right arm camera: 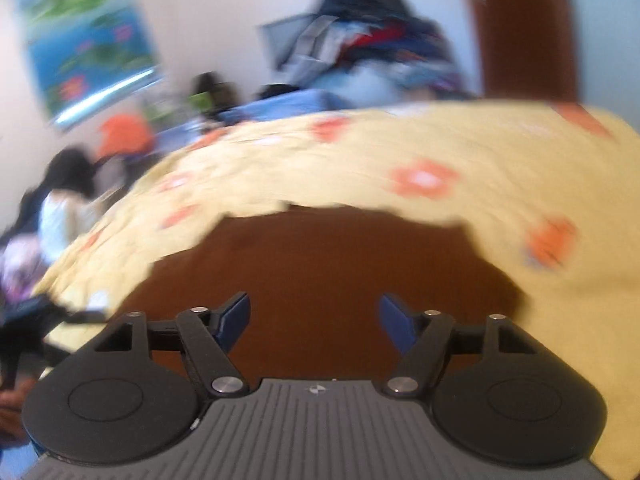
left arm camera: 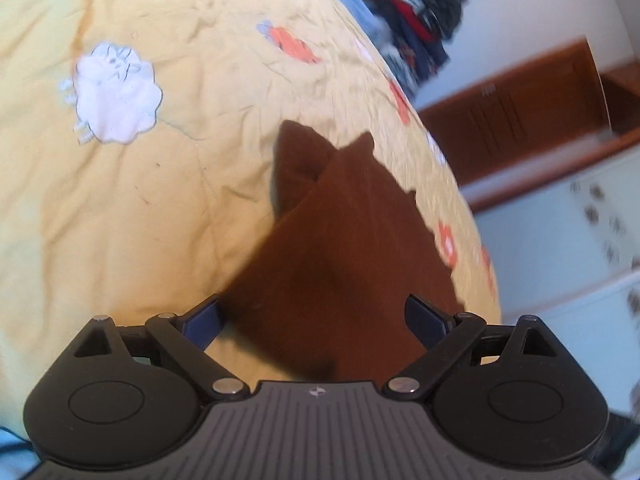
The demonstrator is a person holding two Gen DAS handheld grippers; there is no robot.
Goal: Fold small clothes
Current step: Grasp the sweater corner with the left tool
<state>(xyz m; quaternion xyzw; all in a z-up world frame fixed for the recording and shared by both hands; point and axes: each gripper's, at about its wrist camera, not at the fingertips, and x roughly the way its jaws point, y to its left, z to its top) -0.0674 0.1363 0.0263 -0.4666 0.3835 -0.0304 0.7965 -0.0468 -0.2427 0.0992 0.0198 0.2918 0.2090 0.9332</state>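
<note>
A brown garment (left arm camera: 340,248) lay on a yellow bedspread (left arm camera: 168,208) printed with orange flowers and a white sheep patch (left arm camera: 116,94). In the left wrist view the cloth reached from just ahead of the left tool (left arm camera: 314,318) toward the far side, ending in two pointed corners, with one layer folded over another near the far left corner. The left tool's fingers (left arm camera: 202,322) stood wide apart, the brown cloth showing in the gap between them; whether either finger touched it could not be told. In the right wrist view, which was blurred, the same brown garment (right arm camera: 320,264) spread wide and flat across the near part of the yellow bedspread (right arm camera: 400,152), its far edge ragged against the yellow. The right tool (right arm camera: 316,322) also had its fingers (right arm camera: 236,320) spread apart, over the garment's near part. At the far side of the bed a heap of dark clothes (right arm camera: 368,36) rose against a pale wall, with a blue and green wall hanging (right arm camera: 88,40) at the far left. A brown wooden cabinet (left arm camera: 520,108) stood to the right of the bed in the left view.
</note>
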